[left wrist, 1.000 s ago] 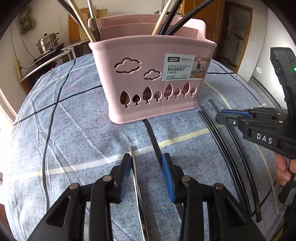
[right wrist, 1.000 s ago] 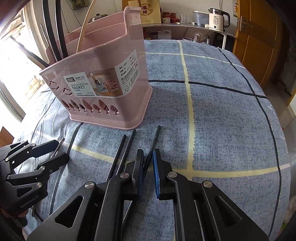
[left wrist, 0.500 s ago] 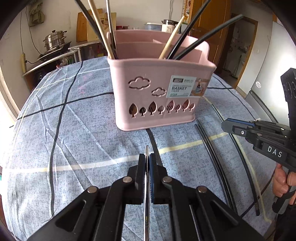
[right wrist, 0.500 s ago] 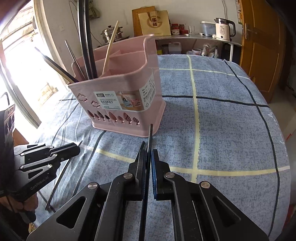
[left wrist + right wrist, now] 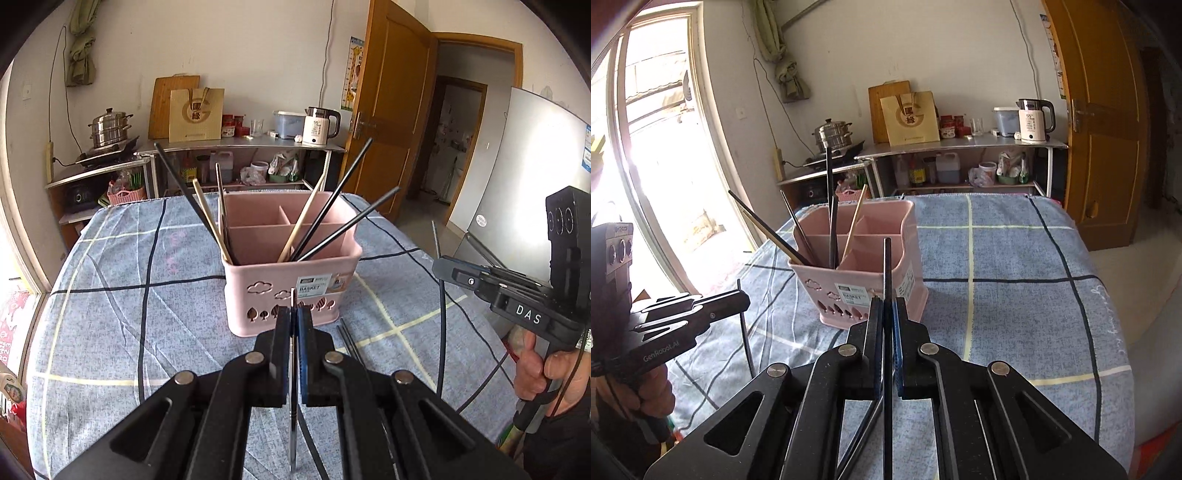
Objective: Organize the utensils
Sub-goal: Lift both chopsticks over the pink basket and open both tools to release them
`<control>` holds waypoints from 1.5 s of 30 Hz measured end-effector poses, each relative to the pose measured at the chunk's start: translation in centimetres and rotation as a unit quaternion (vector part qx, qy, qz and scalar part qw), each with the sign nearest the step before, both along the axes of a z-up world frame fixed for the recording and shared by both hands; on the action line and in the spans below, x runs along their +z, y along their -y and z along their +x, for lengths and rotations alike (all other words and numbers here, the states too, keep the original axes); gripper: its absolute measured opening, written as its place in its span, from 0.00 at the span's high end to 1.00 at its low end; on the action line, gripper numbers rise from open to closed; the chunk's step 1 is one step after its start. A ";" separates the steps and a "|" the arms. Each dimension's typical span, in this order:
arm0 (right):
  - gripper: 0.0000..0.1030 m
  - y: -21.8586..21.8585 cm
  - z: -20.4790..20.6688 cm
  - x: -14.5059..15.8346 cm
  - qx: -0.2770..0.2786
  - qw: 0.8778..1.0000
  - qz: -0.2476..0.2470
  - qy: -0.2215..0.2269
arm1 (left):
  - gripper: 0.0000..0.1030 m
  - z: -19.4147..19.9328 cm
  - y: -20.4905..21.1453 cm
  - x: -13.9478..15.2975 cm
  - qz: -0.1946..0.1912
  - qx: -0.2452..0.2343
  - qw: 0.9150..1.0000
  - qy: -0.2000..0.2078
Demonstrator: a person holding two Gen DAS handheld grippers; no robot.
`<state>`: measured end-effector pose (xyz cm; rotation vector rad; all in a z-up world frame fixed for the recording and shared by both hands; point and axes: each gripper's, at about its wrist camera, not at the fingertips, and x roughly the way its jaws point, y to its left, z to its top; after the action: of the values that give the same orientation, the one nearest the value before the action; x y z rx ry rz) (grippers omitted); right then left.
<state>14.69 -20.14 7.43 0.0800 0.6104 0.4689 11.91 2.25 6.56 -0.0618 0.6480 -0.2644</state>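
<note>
A pink divided basket (image 5: 258,273) (image 5: 905,266) stands on the blue checked tablecloth (image 5: 147,314), with several black and wooden chopsticks leaning in its compartments. My left gripper (image 5: 293,314) (image 5: 742,297) is shut on a thin metal chopstick (image 5: 293,424) (image 5: 745,336), lifted clear of the cloth in front of the basket. My right gripper (image 5: 887,304) (image 5: 439,267) is shut on a black chopstick (image 5: 887,266) (image 5: 441,317), also held in the air, to the right of the basket. Two black chopsticks (image 5: 349,339) lie on the cloth by the basket's right front corner.
Behind the table stands a metal shelf (image 5: 240,146) with a white kettle (image 5: 319,125), a paper bag and a steamer pot (image 5: 110,127). A wooden door (image 5: 1108,147) and a fridge (image 5: 535,166) are on the right, a bright window (image 5: 657,166) on the left.
Both grippers closed on their chopsticks and rose off the cloth with them. The basket now appears lower and farther away, and its inside shows from above.
</note>
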 end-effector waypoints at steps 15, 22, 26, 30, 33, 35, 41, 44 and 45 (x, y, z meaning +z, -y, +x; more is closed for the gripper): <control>0.95 1.0 -1.3 2.7 -0.002 0.999 0.010 0.042 | 0.96 -0.5 -0.4 2.2 -0.009 -0.003 1.000 0.018; 0.95 0.4 -1.6 3.9 0.012 0.998 0.017 0.056 | 0.96 -0.5 -0.7 3.3 -0.007 -0.001 1.000 0.019; 0.95 -0.4 -1.5 5.0 0.025 0.997 0.020 0.065 | 0.96 -0.3 -0.7 4.3 -0.006 -0.005 1.000 0.024; 0.95 -1.3 -1.1 6.4 0.037 0.996 0.026 0.081 | 0.96 -0.1 -0.7 6.1 -0.006 -0.011 0.999 0.039; 0.95 -2.1 -0.6 7.5 0.041 0.994 0.029 0.095 | 0.96 0.3 -1.0 7.7 -0.009 -0.009 0.999 0.052; 0.95 -2.8 -0.2 8.3 0.043 0.993 0.032 0.105 | 0.96 0.9 -1.5 8.8 -0.015 -0.008 0.998 0.059; 0.95 -4.3 0.9 10.4 0.049 0.990 0.045 0.127 | 0.96 3.3 -2.6 11.0 -0.027 0.005 0.997 0.066; 0.95 -5.0 1.6 11.4 0.049 0.987 0.051 0.141 | 0.96 4.4 -3.2 12.0 -0.035 0.010 0.997 0.072; 0.95 -5.3 1.9 11.6 0.048 0.987 0.051 0.144 | 0.96 4.8 -3.4 12.2 -0.036 0.013 0.996 0.075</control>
<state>16.54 -14.89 19.01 0.0795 0.3072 0.5931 16.66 5.65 18.77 -0.1182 0.4872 -0.2655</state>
